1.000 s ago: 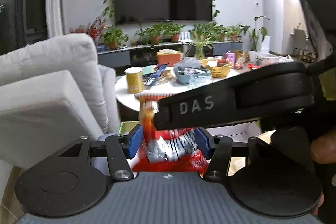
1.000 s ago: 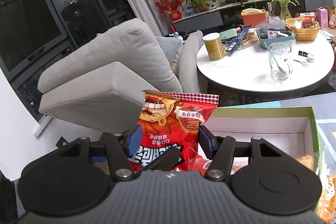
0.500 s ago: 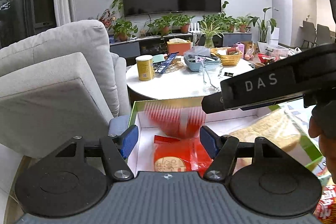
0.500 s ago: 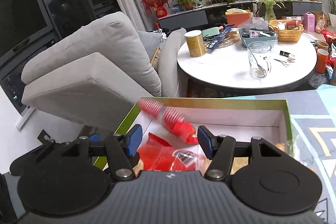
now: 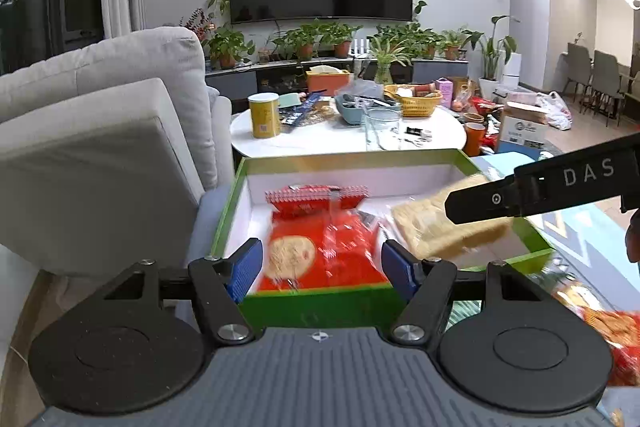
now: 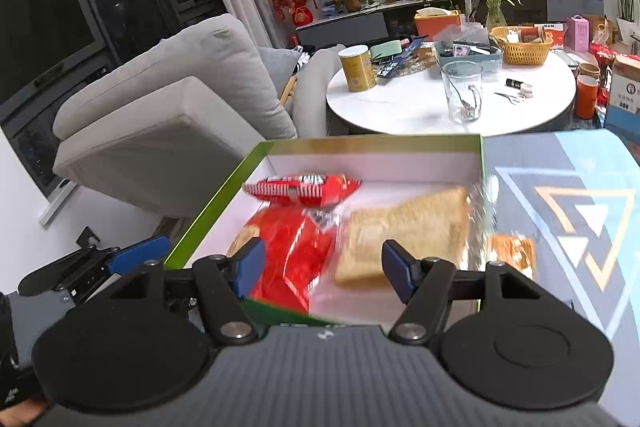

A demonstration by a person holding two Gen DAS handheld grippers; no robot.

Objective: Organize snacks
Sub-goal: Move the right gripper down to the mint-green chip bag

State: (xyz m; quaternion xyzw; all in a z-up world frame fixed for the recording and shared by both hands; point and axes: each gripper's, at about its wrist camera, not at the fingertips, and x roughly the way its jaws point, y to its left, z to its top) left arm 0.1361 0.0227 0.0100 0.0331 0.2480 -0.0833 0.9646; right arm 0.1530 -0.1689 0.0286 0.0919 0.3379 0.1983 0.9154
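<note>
Right below both our grippers sits the green-rimmed box (image 6: 208, 203), small red snack bag (image 6: 304, 189) lying crosswise near its far wall. Left gripper (image 5: 322, 263) and right gripper (image 6: 322, 263) have just been opening, nothing between them. Left looks nearer; bag's shiny, puffy.

You are looking at a patterned rug (image 6: 560, 187) carrying the green box (image 6: 216, 203) with red snack bags (image 6: 296, 243) and a pale cracker pack (image 6: 408, 227) lying inside; another orange pack (image 6: 512, 251) is lying just beside the box.
</note>
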